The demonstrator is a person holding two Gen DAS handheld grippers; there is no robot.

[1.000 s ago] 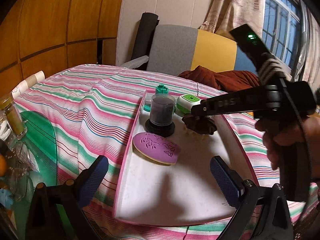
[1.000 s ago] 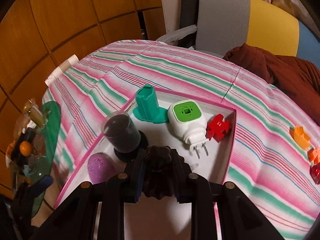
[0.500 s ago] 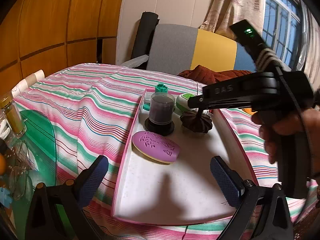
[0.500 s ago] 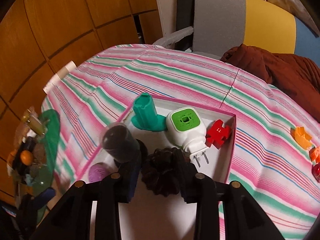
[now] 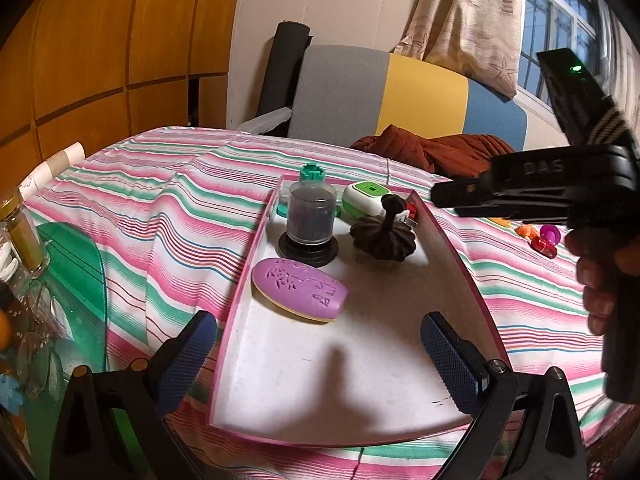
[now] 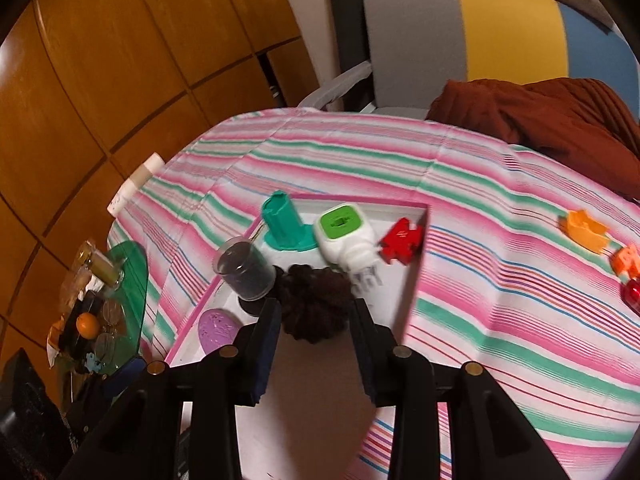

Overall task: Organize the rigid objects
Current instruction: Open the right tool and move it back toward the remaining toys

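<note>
The dark fluted lid point(image 5: 383, 238) rests in the pink-rimmed tray point(image 5: 452, 236). The right gripper point(image 6: 313, 340) is released, apparently above it. The left gripper point(image 5: 316, 344) fingers are released.

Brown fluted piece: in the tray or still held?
In the tray. The brown fluted piece rests on the tray floor; the right gripper is open, clear of it.

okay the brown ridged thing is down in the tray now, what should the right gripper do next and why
Probably lift the right gripper clear and reach for the orange piece on the tablecloth. The brown ridged piece rests in the tray, the fingers open beside it.
</note>
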